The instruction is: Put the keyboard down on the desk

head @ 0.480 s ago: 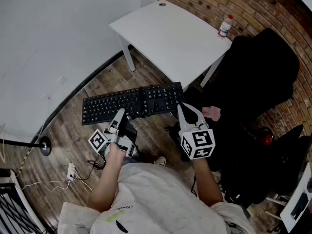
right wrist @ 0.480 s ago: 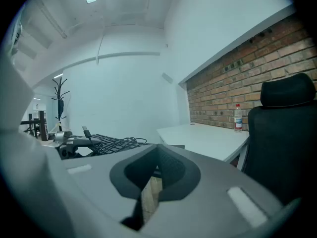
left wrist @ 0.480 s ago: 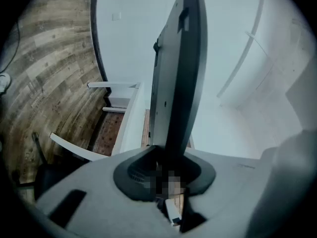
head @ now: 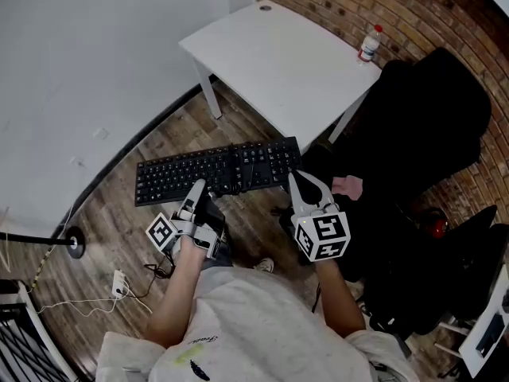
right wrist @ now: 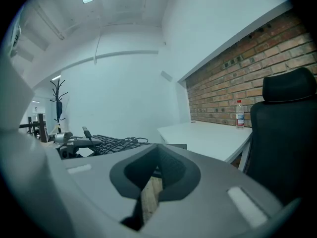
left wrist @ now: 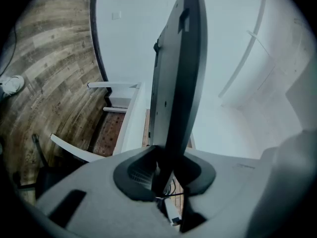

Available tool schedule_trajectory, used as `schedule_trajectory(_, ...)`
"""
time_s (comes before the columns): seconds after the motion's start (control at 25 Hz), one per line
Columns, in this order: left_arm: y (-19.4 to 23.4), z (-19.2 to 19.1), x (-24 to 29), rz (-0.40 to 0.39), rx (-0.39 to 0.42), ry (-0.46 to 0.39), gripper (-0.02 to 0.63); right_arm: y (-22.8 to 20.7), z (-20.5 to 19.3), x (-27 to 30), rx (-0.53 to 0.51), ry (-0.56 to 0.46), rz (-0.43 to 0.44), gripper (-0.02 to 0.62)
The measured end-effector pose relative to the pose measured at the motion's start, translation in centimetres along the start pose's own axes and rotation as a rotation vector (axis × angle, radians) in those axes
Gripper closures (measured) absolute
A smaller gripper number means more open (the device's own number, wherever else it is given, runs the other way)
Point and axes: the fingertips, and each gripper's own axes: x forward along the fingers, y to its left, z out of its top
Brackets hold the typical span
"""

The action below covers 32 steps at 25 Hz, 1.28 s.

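I hold a black keyboard (head: 215, 169) level above the wooden floor, a little short of the white desk (head: 278, 62). My left gripper (head: 197, 185) is shut on the keyboard's near long edge, left of its middle. In the left gripper view the keyboard (left wrist: 178, 73) stands edge-on, rising from the jaws of the left gripper (left wrist: 166, 163). My right gripper (head: 293, 175) is shut on the keyboard's near right corner. The right gripper view shows the keyboard (right wrist: 99, 143) and its coiled cable running left from the right gripper (right wrist: 157, 170), with the desk (right wrist: 208, 135) ahead.
A water bottle (head: 367, 44) stands at the desk's far right corner by the brick wall. A black office chair (head: 429, 118) is close on the right. A power strip (head: 117, 278) with cables and a stand's round base (head: 73, 241) lie on the floor at left.
Almost nothing: both grippers stay shut on the keyboard, which has shifted only very slightly.
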Motion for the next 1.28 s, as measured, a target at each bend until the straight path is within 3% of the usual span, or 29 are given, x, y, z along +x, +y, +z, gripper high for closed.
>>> schedule_trajectory(0.28,0.8,4.7,2.3,-0.001,-0.040,0.008,0.535,1.0,0.4,4.7,0.009,0.037,-0.027,0.584)
schedule_trajectory(0.76,-0.1,17.4,9.8,-0.014,-0.021,0.102,0.535,5.1,3.7,17.8,-0.033,0.077,-0.093,0.584)
schedule_trajectory(1.28,-0.7,27.4,15.4,-0.034,-0.038,0.164,0.535,7.7,7.3,28.3,-0.061,0.060,-0.155,0.584)
